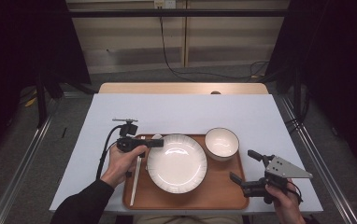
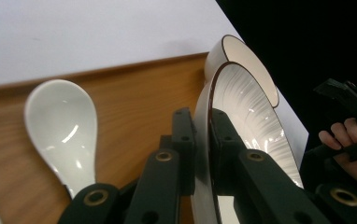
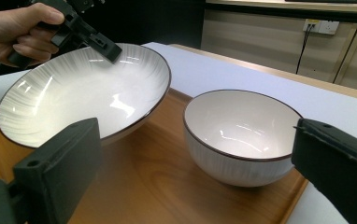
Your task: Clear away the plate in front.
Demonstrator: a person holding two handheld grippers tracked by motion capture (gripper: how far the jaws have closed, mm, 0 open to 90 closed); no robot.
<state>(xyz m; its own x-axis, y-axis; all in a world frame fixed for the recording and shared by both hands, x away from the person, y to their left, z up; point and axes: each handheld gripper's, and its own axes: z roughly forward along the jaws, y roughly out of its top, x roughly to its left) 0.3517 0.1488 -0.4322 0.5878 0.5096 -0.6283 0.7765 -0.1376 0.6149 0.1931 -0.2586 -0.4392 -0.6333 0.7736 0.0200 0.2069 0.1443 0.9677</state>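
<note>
Gripping the rim of the plate (image 2: 253,107), the left claw (image 1: 154,143) has its jaws pinched on either side of the edge, tilting the plate up on the wooden tray (image 1: 223,193). On the tray are one plate, one bowl (image 3: 242,135) standing empty just beside it, one white spoon (image 2: 64,126) and a pair of chopsticks (image 1: 135,179) by the left edge. The tray lies on the white desk (image 1: 186,114). Off the tray's right end, the right claw (image 1: 245,167) stands wide open, holding nothing.
</note>
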